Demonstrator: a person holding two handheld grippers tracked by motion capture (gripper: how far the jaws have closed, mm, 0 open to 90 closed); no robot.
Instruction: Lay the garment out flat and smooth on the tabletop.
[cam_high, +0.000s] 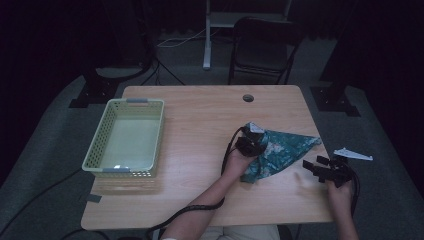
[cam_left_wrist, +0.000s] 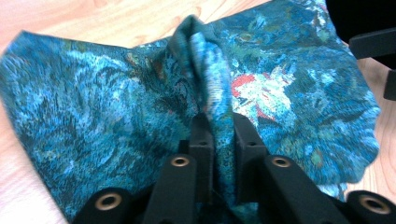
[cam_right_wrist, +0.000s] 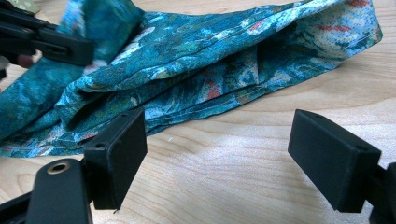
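Far to the left of both grippers, a pale green perforated basket (cam_high: 125, 137) sits on the wooden table (cam_high: 200, 120), well apart from the work.

The left gripper (cam_high: 251, 145) rests on the teal patterned cloth (cam_high: 280, 150) — in the left gripper view its jaws stand almost closed, pinching a raised ridge of the cloth (cam_left_wrist: 210, 88) between them, with the fabric spreading flat to either side of the jaws and beyond them. The person's left hand (cam_high: 235, 162) holds the gripper from just behind, and a black cable (cam_high: 200, 207) trails back toward the table's near edge.

To the right of the cloth, the right gripper (cam_high: 325, 167) lies near the table's right edge, close to the cloth but apart from it. In the right gripper view its jaws stand wide apart with bare wood between them, gripping nothing; the folded edge of the cloth (cam_right_wrist: 224, 70) lies just ahead of the jaws, nearest the left one.
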